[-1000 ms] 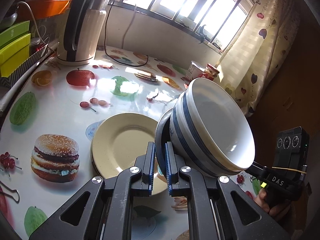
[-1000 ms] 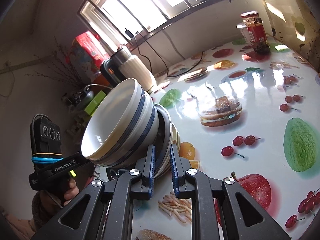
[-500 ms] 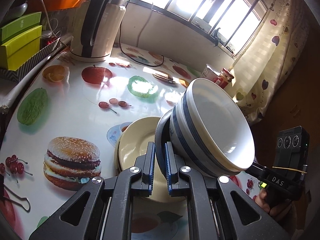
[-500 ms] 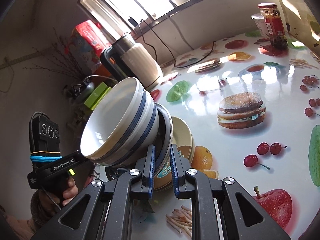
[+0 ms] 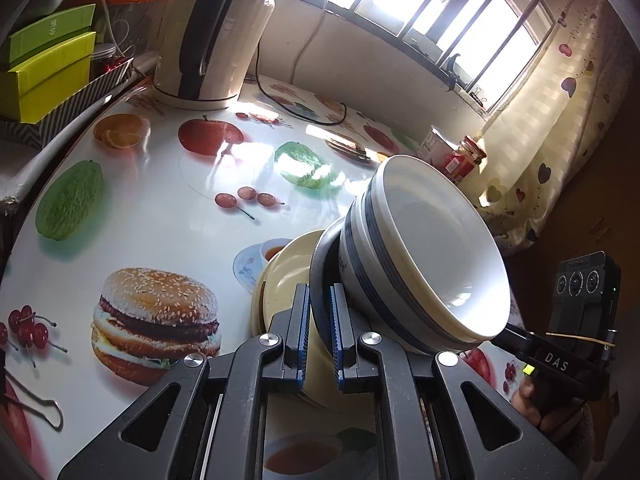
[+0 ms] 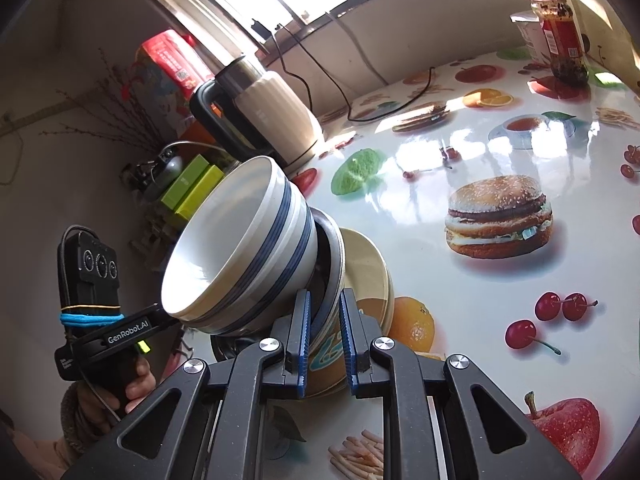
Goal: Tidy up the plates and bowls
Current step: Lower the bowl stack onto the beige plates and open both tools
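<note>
Both grippers lower, tilted downward, clamping dark plate (image 5: 320, 280) rim.

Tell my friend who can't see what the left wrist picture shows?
The left claw is shut on the rim of a dark plate carrying stacked bowls, all tilted above a cream plate on the table. A kettle stands by the window.

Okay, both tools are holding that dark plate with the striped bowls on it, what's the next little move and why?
Probably lower it onto the cream plates. Both the left tool and the right tool clamp the dark plate tilted above them, with the striped bowls leaning.
</note>
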